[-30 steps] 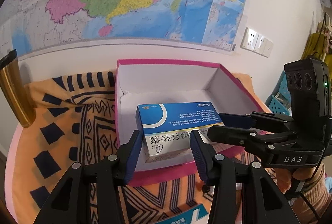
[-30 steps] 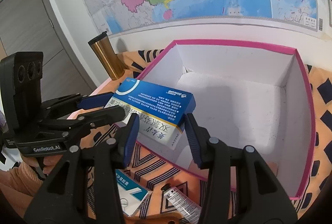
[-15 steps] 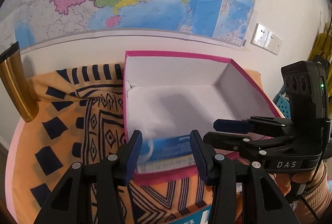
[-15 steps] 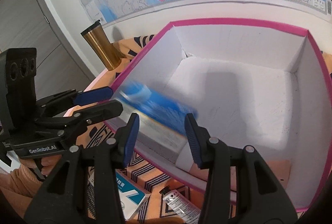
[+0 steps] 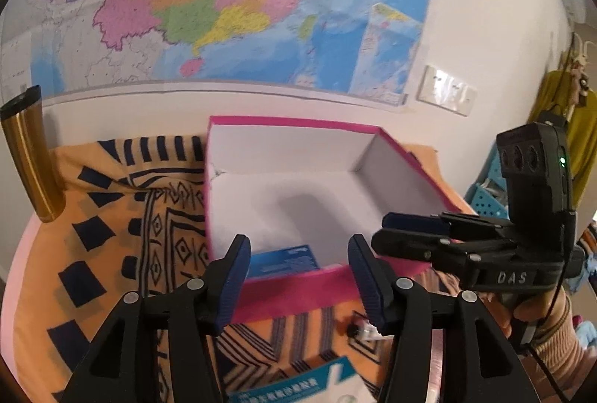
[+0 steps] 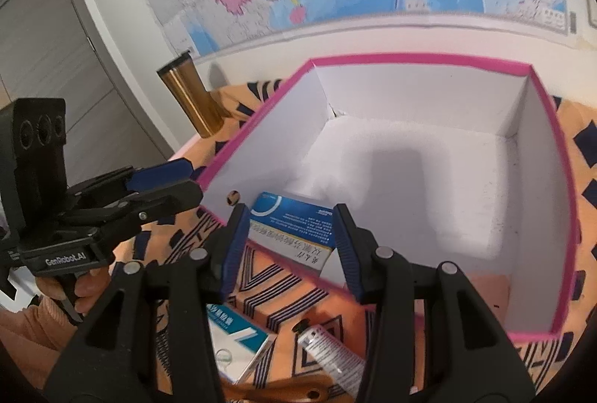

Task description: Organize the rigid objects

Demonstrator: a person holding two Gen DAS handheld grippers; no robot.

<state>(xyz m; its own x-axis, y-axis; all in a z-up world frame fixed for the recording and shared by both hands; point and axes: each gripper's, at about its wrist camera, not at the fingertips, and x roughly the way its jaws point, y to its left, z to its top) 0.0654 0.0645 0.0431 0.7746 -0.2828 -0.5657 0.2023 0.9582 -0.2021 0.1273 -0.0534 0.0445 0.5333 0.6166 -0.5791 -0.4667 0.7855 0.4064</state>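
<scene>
A blue and white medicine box (image 5: 283, 259) (image 6: 294, 220) lies flat on the floor of the open pink box (image 5: 291, 121) (image 6: 410, 58), against its near wall. My left gripper (image 5: 298, 265) hovers just outside that near wall. Its jaws are opening and nothing is between them. It also shows at the left of the right wrist view as the left gripper (image 6: 164, 186). My right gripper (image 6: 291, 231) stands open above the near rim, and the medicine box lies lower down beyond its fingers, untouched. From the left wrist view the right gripper (image 5: 388, 231) hangs over the pink box's right side.
A gold tumbler (image 5: 30, 156) (image 6: 190, 97) stands at the left on the orange patterned cloth (image 5: 112, 216). A teal and white carton (image 6: 235, 339) (image 5: 298, 384) and a tube (image 6: 332, 354) lie on the cloth in front of the pink box. A map covers the wall behind.
The medicine box, held up over the pink box a second ago, has dropped to its floor by the near wall. The left jaws stand wider apart.
</scene>
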